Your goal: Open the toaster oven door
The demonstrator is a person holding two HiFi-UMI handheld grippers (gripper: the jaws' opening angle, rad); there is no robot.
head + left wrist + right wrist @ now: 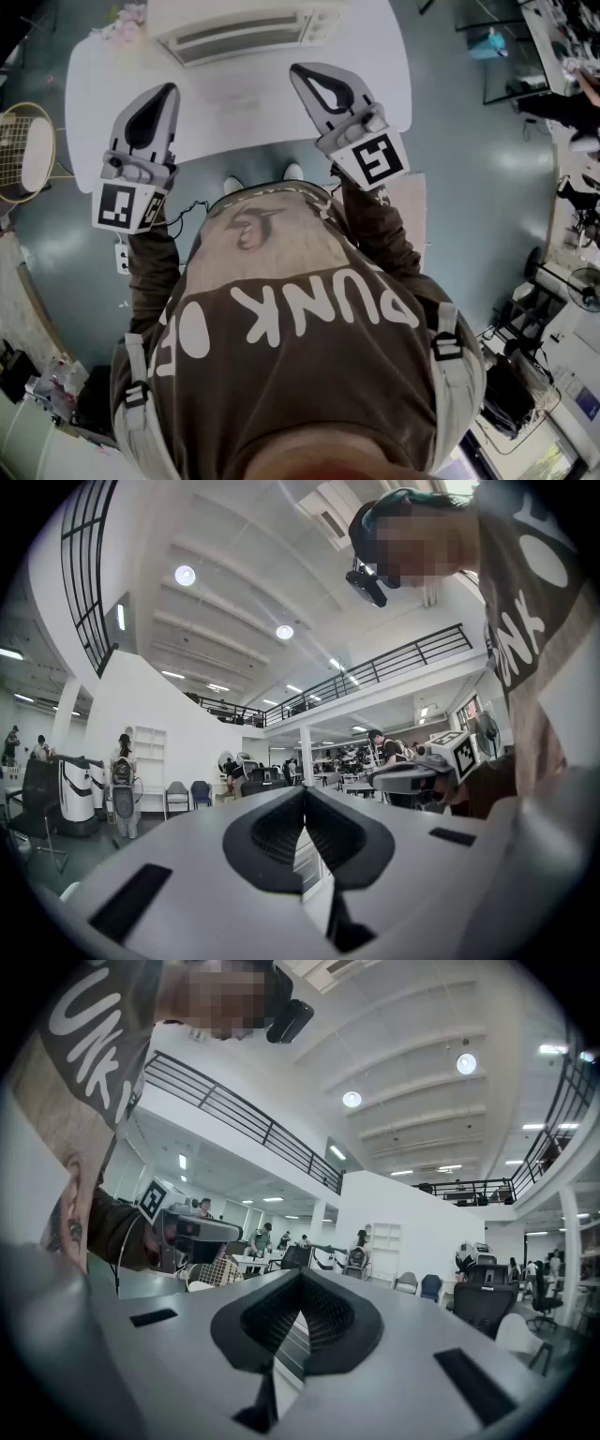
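A white toaster oven (246, 28) stands at the far edge of the white table (234, 103), its door closed. Both grippers are held up over the table's near part, apart from the oven. My left gripper (170, 91) is shut with nothing between its jaws, and in its own view the black pads (272, 832) meet at the tip. My right gripper (297, 71) is likewise shut and empty, with its pads (328, 1321) touching. In the left gripper view the right gripper (412, 778) shows beside it, and in the right gripper view the left gripper (192, 1232) shows.
Pink flowers (124, 22) lie on the table's far left corner. A racket (23, 150) rests left of the table on the grey floor. Desks and equipment (553, 56) crowd the right side. The person's torso fills the lower head view.
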